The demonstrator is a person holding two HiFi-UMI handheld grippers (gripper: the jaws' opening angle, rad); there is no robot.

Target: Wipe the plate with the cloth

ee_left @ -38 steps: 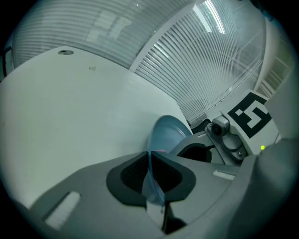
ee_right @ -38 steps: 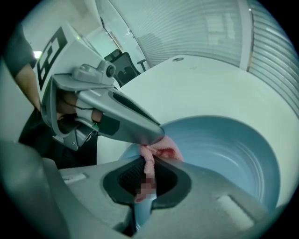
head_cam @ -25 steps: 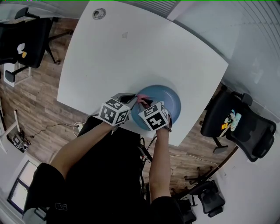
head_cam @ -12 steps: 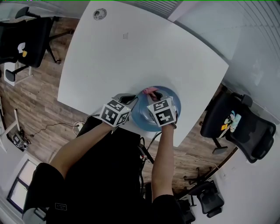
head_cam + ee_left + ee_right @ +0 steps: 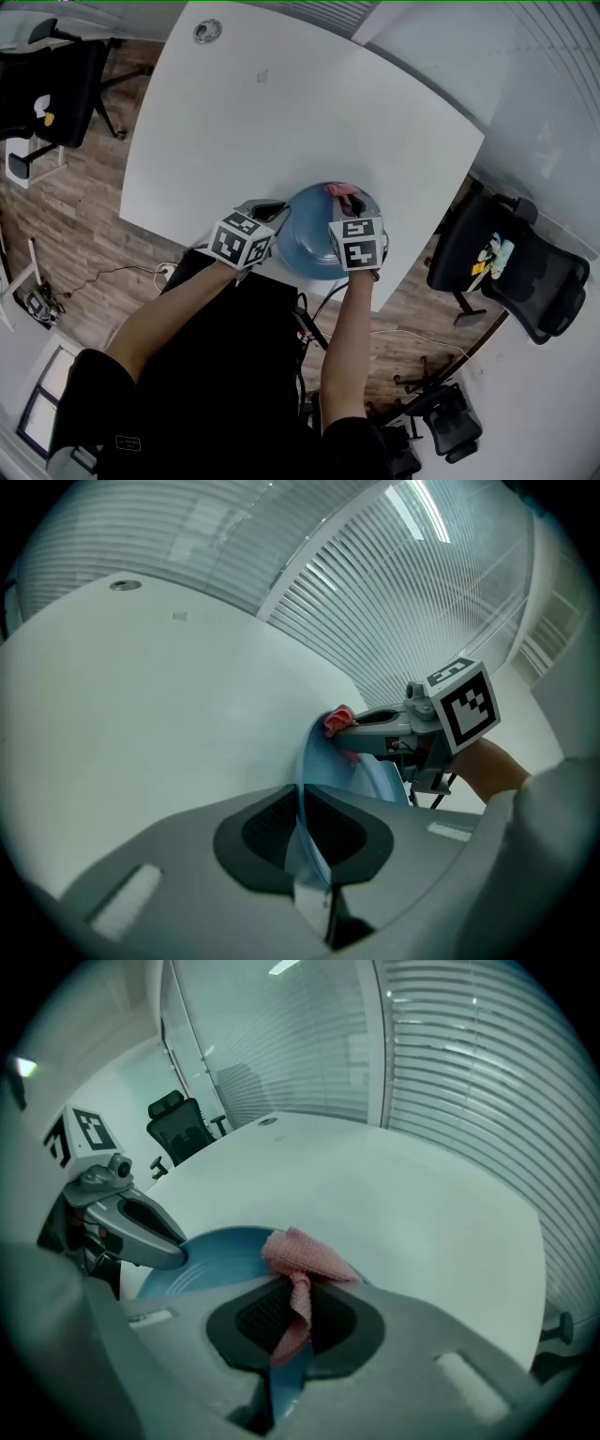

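Plainly, the plate (image 5: 314, 242) is a round, smooth disc of pale blue with a shallow raised rim and a faint sheen. It sits over the near part of the white worktop (image 5: 281, 122), close to the edge in front of the person. Whether it rests on the surface or is held just off it cannot be told. In the head view its face turns up towards the camera, and being circular it has no long axis. The left tool (image 5: 284, 217) is clamped on the plate's left rim, and in the left gripper view the thin blue edge runs straight between its closed jaws. The cloth (image 5: 342, 192) is pink with a small waffle weave, soft and crumpled. It lies at the plate's far rim, where the right tool (image 5: 345, 208) has its jaws closed on it. In the right gripper view a twisted strip of cloth runs lengthwise down between those jaws with a sliver of blue rim below it, and the bunched end points away from the person.
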